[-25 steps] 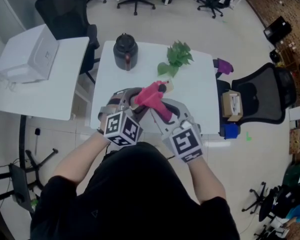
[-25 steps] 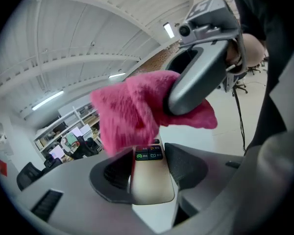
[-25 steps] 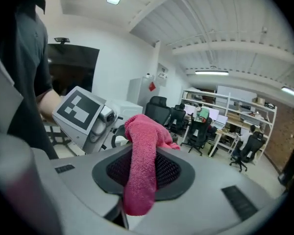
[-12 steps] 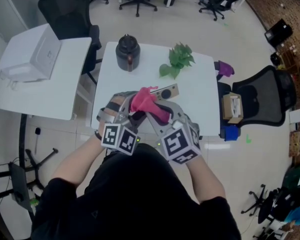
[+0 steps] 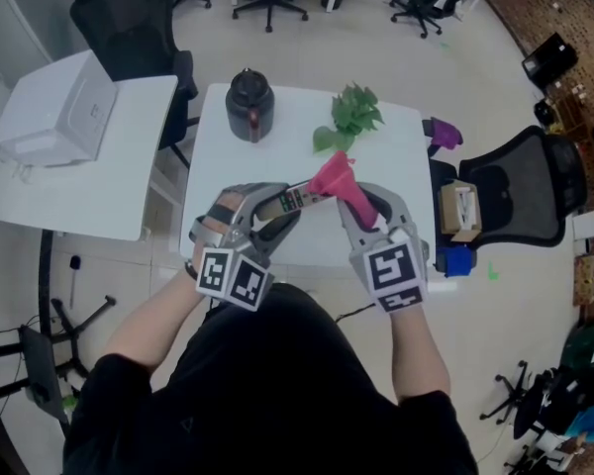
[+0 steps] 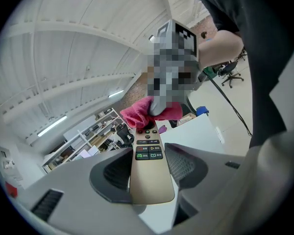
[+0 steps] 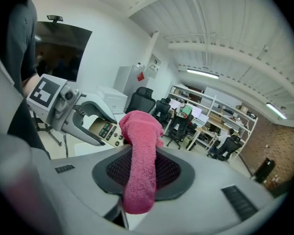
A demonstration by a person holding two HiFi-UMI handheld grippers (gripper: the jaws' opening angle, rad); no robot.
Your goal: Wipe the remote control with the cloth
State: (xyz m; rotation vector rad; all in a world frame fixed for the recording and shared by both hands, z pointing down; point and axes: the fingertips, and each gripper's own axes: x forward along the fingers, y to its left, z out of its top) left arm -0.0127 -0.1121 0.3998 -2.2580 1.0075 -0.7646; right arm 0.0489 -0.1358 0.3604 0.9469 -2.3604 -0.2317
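I count two grippers, my left gripper and right gripper, one remote control, one pink cloth, one dark jug, one leafy sprig, two white tables

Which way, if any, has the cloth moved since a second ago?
Yes. In the head view the cloth, clamped in the right gripper, has shifted right and now sits directly below the plant.
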